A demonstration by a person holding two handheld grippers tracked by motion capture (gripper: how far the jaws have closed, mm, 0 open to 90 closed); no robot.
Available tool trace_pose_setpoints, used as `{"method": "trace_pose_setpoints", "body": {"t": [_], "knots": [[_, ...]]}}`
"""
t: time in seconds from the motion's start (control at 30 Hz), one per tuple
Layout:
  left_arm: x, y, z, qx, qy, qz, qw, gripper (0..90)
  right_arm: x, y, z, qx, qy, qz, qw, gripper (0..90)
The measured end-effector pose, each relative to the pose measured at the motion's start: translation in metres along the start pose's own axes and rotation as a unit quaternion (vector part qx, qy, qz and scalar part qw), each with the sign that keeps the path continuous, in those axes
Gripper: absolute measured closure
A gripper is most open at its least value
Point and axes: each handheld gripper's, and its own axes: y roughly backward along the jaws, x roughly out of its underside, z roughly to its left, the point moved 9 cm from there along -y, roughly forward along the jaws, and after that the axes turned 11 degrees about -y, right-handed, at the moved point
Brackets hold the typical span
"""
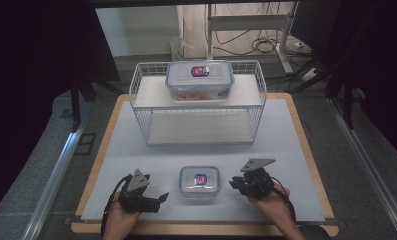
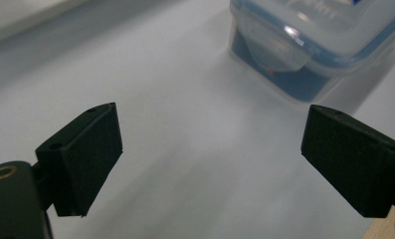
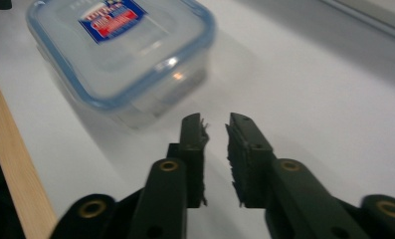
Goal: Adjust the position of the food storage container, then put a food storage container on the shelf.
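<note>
A small clear lidded container (image 1: 199, 181) with a blue rim and a red-and-blue label sits on the white mat near the front edge. My left gripper (image 1: 161, 199) rests to its left, jaws wide open and empty. In the left gripper view, the left gripper (image 2: 210, 159) points past the container (image 2: 309, 50), which lies ahead and to the right. My right gripper (image 1: 234, 182) lies to the container's right. In the right gripper view, the right gripper (image 3: 216, 129) has its jaws a narrow gap apart with nothing between them, and the container (image 3: 120, 50) is just ahead on the left.
A white wire basket (image 1: 141, 100) stands at the back of the mat with a larger lidded container (image 1: 200, 79) on its upper shelf. The mat (image 1: 286, 150) lies on a wooden tabletop whose edge (image 3: 11, 174) runs along the front. Table legs and cables are behind.
</note>
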Motion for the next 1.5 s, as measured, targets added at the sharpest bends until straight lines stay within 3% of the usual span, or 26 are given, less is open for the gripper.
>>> {"method": "trace_pose_setpoints", "body": {"t": [0.13,0.3,0.53,0.7,0.93,1.2,1.5], "knots": [[0.001,-0.003,-0.003,0.008,-0.006,0.007,0.9999,9.1,0.002,0.012,-0.015,0.001,0.008,-0.018,0.9998,57.2],[-0.003,-0.003,-0.006,0.021,0.008,-0.012,0.9997,9.2,0.007,0.013,-0.027,0.008,0.02,-0.024,0.9995,40.8],[-0.004,-0.005,-0.007,0.024,0.01,-0.021,0.9994,9.9,0.005,0.011,-0.033,0.009,0.011,-0.044,0.9989,20.0],[-0.002,-0.008,-0.007,0.023,0.009,-0.01,0.9996,8.3,0.009,0.004,-0.04,0.014,0.002,-0.034,0.9993,10.0],[-0.001,-0.008,-0.006,0.019,0.014,-0.005,0.9997,8.1,0.01,0.003,-0.04,0.014,0.003,-0.033,0.9994,8.9],[-0.003,-0.006,-0.005,0.031,0.043,-0.007,0.9986,7.7,0.006,0.005,-0.04,0.021,-0.013,-0.044,0.9987,8.3],[-0.012,-0.002,-0.002,0.023,0.04,0.001,0.9989,6.3,0.001,0.007,-0.032,0.027,-0.022,-0.041,0.9986,7.8]]}}
